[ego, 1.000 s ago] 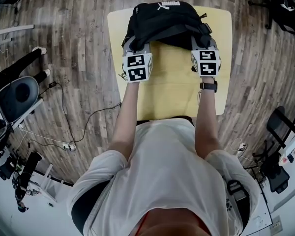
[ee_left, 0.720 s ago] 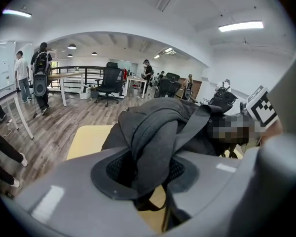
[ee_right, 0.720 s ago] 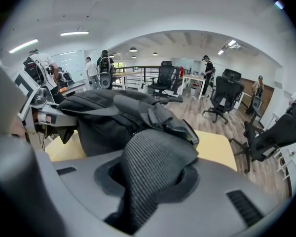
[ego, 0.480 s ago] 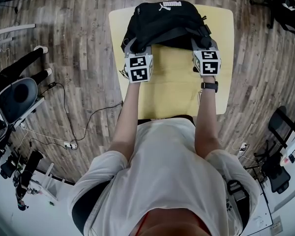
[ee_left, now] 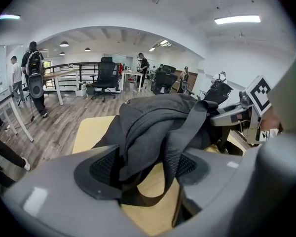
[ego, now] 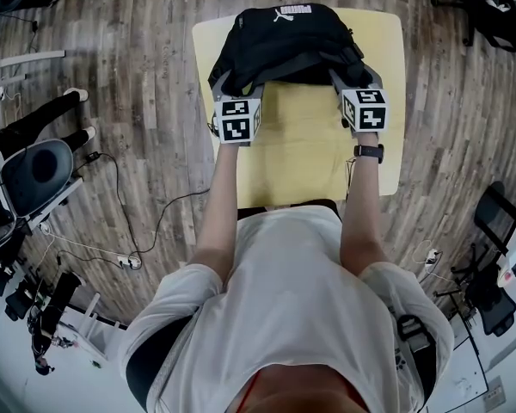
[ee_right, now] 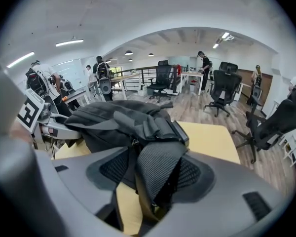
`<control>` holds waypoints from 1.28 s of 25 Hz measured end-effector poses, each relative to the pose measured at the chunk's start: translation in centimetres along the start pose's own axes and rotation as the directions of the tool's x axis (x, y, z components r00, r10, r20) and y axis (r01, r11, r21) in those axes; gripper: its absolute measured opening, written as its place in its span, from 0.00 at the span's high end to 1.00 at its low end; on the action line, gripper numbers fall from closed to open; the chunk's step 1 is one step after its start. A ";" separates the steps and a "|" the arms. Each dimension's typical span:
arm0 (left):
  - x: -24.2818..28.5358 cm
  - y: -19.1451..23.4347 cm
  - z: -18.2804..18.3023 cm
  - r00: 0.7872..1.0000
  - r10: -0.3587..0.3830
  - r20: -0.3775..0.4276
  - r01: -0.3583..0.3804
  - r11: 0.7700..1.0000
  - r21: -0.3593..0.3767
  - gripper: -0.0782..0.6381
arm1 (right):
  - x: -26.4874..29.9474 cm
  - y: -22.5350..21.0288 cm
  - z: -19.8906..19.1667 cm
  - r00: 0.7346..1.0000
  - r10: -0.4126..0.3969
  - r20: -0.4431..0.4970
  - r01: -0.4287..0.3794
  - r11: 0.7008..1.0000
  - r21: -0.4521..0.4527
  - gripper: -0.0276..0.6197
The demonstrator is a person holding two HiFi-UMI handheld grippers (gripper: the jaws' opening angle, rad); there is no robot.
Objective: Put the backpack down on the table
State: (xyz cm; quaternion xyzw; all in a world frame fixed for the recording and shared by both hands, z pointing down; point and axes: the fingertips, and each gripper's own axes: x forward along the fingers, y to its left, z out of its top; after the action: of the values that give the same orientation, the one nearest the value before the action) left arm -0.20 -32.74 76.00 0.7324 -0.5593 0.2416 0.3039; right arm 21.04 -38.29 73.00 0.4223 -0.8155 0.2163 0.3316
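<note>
A black backpack (ego: 284,37) lies on the far half of the pale yellow table (ego: 301,144). My left gripper (ego: 228,83) is at its near left corner and my right gripper (ego: 344,74) at its near right corner. In the left gripper view the left gripper (ee_left: 148,169) has its jaws opening, and a webbing strap (ee_left: 180,142) and a fold of the backpack (ee_left: 158,117) hang loose between the pads. The right gripper (ee_right: 153,172) is opening too, with a padded shoulder strap (ee_right: 160,167) of the backpack (ee_right: 123,120) lying slack in the gap.
The table's near half is bare wood-yellow. Around it is plank flooring with cables (ego: 146,222), a round grey seat (ego: 30,166) at the left and a black chair (ego: 490,222) at the right. Office chairs (ee_right: 224,90), desks and several people stand in the room behind.
The backpack has sunk a little and lies flatter on the table. My left gripper has dipped slightly with it; the right one has stayed at its corner.
</note>
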 end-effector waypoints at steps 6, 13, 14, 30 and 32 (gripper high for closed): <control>-1.4 -0.2 0.1 0.999 -0.045 -0.005 0.045 0.999 -0.017 0.37 | -2.5 -0.8 0.1 0.998 -0.064 0.025 0.063 0.997 0.040 0.56; -4.3 -0.4 1.1 0.998 -0.062 0.027 0.062 0.998 -0.005 0.36 | -6.1 -0.6 1.8 0.989 -0.123 0.085 0.118 0.991 0.057 0.56; -4.8 -0.4 1.4 0.997 -0.066 0.031 0.066 0.998 -0.003 0.36 | -6.6 -0.3 2.1 0.988 -0.126 0.093 0.121 0.991 0.056 0.56; -14.6 -2.2 9.9 0.954 -0.155 0.255 0.137 0.987 0.088 0.36 | -15.3 7.3 9.4 0.931 -0.183 0.317 0.168 0.983 0.073 0.56; -16.1 -2.2 11.4 0.942 -0.164 0.294 0.141 0.985 0.095 0.36 | -16.3 8.3 10.8 0.918 -0.183 0.352 0.171 0.983 0.063 0.59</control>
State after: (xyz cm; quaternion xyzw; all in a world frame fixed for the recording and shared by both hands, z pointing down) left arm -2.05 -29.69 56.46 0.8123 -0.5315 0.1234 0.2062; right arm 17.16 -31.66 53.14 0.5316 -0.8171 0.1179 0.1897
